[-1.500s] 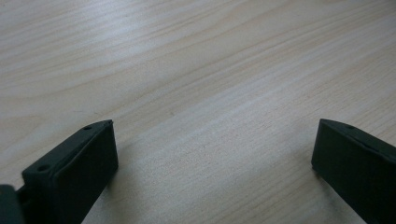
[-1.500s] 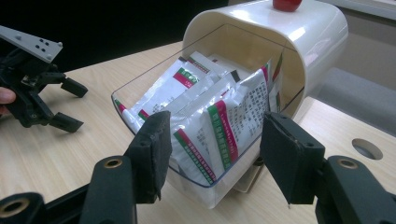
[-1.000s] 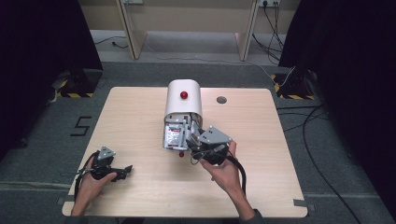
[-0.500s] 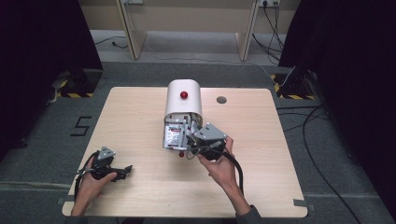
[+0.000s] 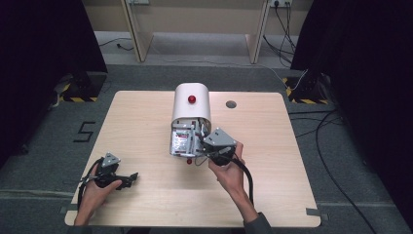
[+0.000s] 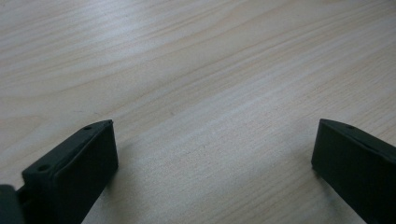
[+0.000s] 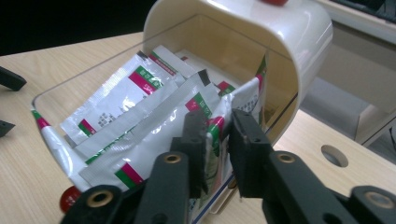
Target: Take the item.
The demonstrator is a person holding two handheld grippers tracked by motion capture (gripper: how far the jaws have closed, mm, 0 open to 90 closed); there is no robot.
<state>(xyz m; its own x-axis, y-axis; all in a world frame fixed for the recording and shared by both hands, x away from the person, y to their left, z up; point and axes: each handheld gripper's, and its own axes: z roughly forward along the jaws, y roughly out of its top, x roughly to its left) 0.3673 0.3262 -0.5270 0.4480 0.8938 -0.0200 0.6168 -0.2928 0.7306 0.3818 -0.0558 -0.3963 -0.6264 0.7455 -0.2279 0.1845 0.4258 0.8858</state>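
A cream round-topped box with a red knob lies mid-table. Its clear drawer is pulled out toward me and holds several white sachets with red and green marks. My right gripper reaches into the drawer's right side. Its jaws have just been closing and now pinch the upright edge of one sachet; in the right gripper view the right gripper shows it squeezed between the pads. My left gripper rests on the table at the near left, and the left gripper stands open over bare wood.
A small red knob sits at the drawer's front. A round cable hole is in the tabletop right of the box. Black cables trail from both grippers. Dark curtains and floor cables surround the table.
The right gripper has edged slightly left into the drawer and its jaws have closed onto a sachet. The left hand and its gripper have stayed put.
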